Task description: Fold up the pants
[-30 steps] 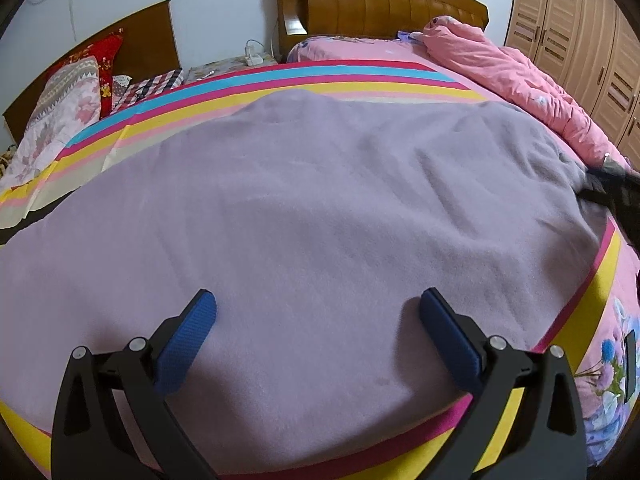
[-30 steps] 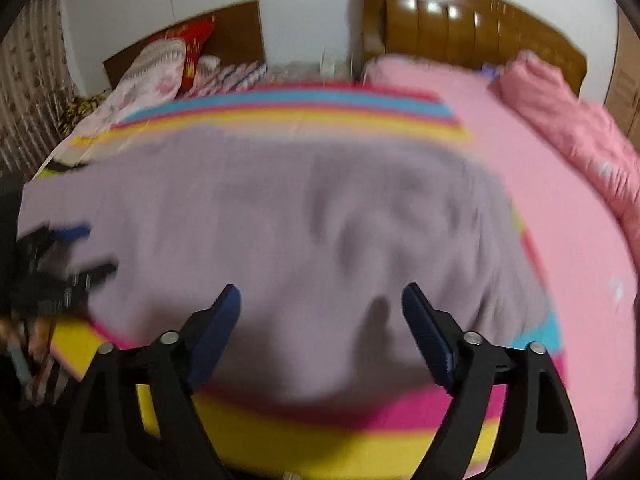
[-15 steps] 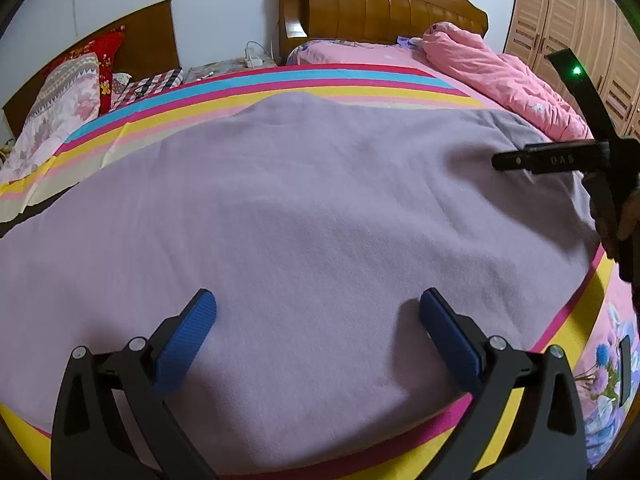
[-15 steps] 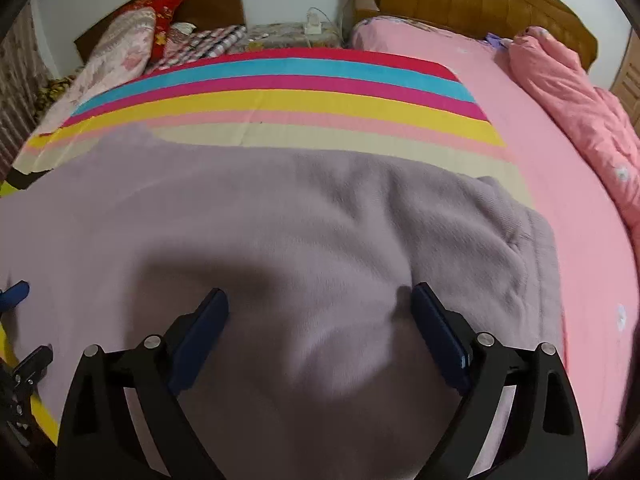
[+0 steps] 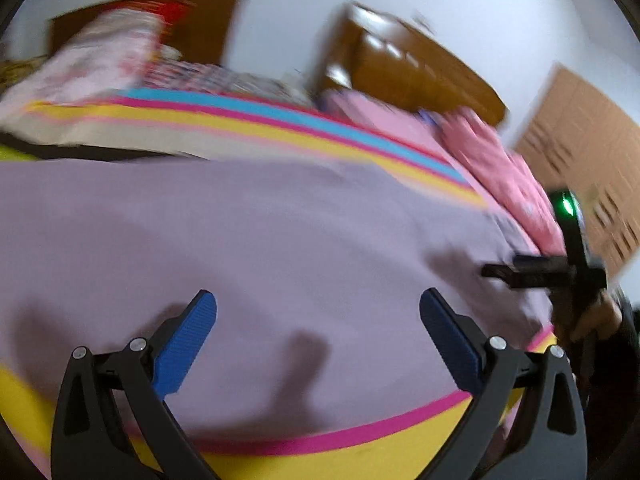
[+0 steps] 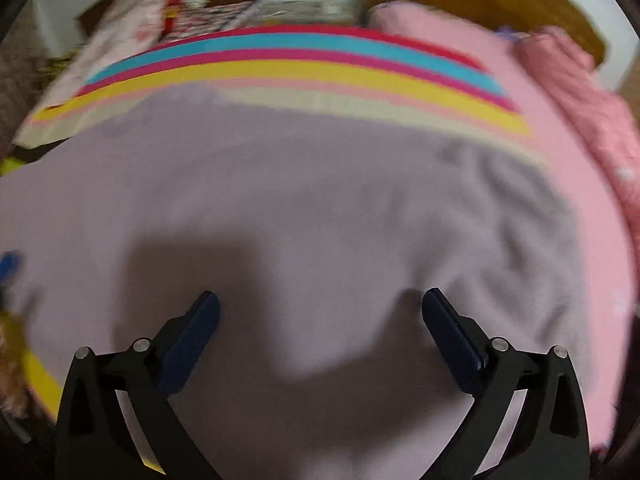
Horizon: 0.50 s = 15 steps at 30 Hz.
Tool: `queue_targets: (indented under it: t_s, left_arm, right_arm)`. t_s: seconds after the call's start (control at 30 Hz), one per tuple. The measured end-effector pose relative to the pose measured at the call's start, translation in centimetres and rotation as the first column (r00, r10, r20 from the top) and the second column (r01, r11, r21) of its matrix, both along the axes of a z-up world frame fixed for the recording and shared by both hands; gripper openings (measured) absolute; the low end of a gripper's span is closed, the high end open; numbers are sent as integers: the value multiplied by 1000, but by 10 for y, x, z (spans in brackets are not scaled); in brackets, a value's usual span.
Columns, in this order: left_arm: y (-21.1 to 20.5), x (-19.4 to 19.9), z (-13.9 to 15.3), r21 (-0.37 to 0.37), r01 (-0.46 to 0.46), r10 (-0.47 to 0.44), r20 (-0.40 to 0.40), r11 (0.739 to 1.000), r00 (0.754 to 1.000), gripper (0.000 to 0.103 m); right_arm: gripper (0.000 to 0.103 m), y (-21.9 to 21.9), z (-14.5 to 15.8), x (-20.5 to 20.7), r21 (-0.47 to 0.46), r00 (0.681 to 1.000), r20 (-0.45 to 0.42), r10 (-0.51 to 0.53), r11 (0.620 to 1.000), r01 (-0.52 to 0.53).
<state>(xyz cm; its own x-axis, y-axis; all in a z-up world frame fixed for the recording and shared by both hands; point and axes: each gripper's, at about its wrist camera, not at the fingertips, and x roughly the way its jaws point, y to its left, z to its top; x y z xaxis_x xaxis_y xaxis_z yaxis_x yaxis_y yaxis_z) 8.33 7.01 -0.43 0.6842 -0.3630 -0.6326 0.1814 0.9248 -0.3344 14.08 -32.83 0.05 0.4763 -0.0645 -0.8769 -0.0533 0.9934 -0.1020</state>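
Observation:
Lilac fleece pants (image 5: 260, 248) lie spread flat on the striped bed and fill most of both views (image 6: 320, 208). My left gripper (image 5: 318, 316) is open and empty, hovering above the near part of the cloth. My right gripper (image 6: 320, 312) is open and empty over the cloth, which is creased toward its right end (image 6: 516, 232). The right gripper's body also shows at the right edge of the left wrist view (image 5: 556, 272). Both views are blurred by motion.
The bed sheet has yellow, magenta and blue stripes (image 6: 304, 64). A pink quilt (image 5: 504, 172) is heaped at the right. A wooden headboard (image 5: 408, 68) and pillows (image 5: 104, 56) lie at the back. A wooden wardrobe (image 5: 588, 152) stands at the far right.
Both views have shifted and blurred: the left gripper has tilted and swung left, the right gripper has moved closer over the cloth. Both stay open and empty.

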Motion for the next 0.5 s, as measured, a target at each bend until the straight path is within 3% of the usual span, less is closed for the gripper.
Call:
queue_targets:
  t_s: [0.1, 0.17, 0.23, 0.27, 0.33, 0.4, 0.5]
  left_arm:
    - [89, -15, 4, -92, -227, 228, 2, 969, 974, 101]
    - [163, -31, -4, -234, -408, 408, -50, 883, 912, 101]
    - [222, -49, -17, -349, -542, 538, -117, 765, 835, 101]
    - [247, -58, -22, -407, -569, 573, -127, 714, 810, 101]
    - [286, -69, -32, -436, -632, 639, -154, 640, 754, 101]
    - [313, -71, -41, -450, -649, 659, -161, 614, 735, 101]
    - [340, -63, -52, -444, -663, 668, -174, 603, 724, 100]
  right_arm:
    - [98, 34, 24, 3, 67, 991, 99, 86, 993, -93]
    - [98, 65, 33, 6, 82, 975, 153, 161, 981, -175]
    - [98, 95, 31, 9, 67, 962, 166, 218, 971, -232]
    - [98, 107, 29, 10, 64, 957, 165, 238, 966, -251]
    - [98, 133, 23, 7, 72, 945, 154, 287, 951, -301]
    - [98, 152, 23, 6, 87, 931, 153, 331, 934, -346]
    - [98, 175, 18, -10, 83, 903, 157, 400, 906, -416]
